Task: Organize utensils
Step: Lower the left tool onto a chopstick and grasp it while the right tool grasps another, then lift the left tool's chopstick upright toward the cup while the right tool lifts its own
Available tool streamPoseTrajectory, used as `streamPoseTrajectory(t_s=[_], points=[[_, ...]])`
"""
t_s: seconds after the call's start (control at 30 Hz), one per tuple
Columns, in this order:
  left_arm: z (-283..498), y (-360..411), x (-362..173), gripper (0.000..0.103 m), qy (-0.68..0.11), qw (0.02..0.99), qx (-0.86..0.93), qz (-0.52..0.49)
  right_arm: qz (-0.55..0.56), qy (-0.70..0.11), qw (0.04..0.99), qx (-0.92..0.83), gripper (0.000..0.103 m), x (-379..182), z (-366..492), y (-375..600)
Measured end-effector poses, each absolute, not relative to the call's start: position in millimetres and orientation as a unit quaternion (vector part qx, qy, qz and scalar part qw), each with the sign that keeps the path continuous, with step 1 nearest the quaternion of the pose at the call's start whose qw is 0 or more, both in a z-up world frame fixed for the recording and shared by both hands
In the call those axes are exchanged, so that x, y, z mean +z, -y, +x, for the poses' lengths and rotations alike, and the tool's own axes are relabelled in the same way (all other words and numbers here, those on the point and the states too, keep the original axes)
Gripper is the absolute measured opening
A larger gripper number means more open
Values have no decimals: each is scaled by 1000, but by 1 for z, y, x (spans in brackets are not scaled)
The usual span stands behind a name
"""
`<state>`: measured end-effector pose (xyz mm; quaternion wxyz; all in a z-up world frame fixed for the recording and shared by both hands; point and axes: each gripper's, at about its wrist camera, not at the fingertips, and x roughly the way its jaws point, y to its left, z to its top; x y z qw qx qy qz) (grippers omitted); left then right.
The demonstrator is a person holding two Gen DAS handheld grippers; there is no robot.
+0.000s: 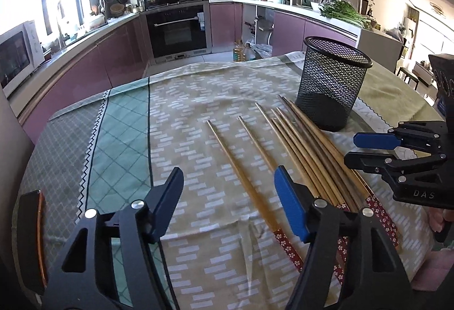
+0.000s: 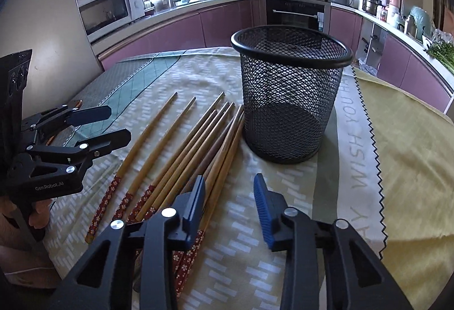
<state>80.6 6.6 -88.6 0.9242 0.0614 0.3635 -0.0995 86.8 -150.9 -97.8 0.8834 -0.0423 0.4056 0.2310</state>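
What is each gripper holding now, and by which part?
Nothing. The left gripper stands open over one chopstick, pads not on it. The right gripper is open beside the chopsticks, with only cloth between its fingers.

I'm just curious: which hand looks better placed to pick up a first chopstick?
Probably the left. Its tongs already straddle a chopstick lying apart from the bundle. The right tongs hover over bare cloth beside the crowded bundle.
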Motion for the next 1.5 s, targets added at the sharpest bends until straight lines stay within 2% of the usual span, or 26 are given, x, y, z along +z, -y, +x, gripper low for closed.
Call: streamPoseTrajectory(t_s=[0.1, 0.17, 0.43, 0.57, 0.63, 0.67, 0.77, 0.87, 1.07, 1.5], points=[[88, -3, -96, 58, -384, 914, -112, 63, -41, -411, 881, 230, 25, -96, 88, 153], [91, 1, -99, 52, -396, 908, -120, 64, -41, -417, 878, 232, 25, -96, 89, 156], [111, 12, -112, 43, -426, 892, -137, 70, -68, -430, 870, 231, 26, -100, 102, 141], [115, 13, -112, 26, -427, 890, -142, 67, -72, -428, 870, 233, 25, -100, 107, 136], [117, 11, -111, 16, -429, 890, -144, 59, -58, -430, 870, 236, 20, -101, 110, 139], [119, 11, -111, 15, -430, 890, -144, 53, -49, -431, 869, 239, 11, -101, 112, 141], [121, 8, -111, 9, -431, 890, -141, 37, -21, -438, 864, 249, 9, -103, 115, 148], [121, 4, -109, 8, -432, 891, -138, 21, -2, -436, 861, 260, 6, -99, 114, 154], [111, -5, -90, 8, -411, 900, -145, -2, 20, -404, 868, 286, 6, -77, 104, 163], [92, -9, -1, 8, -321, 916, -230, -65, 64, -309, 892, 324, 6, -18, 87, 190]])
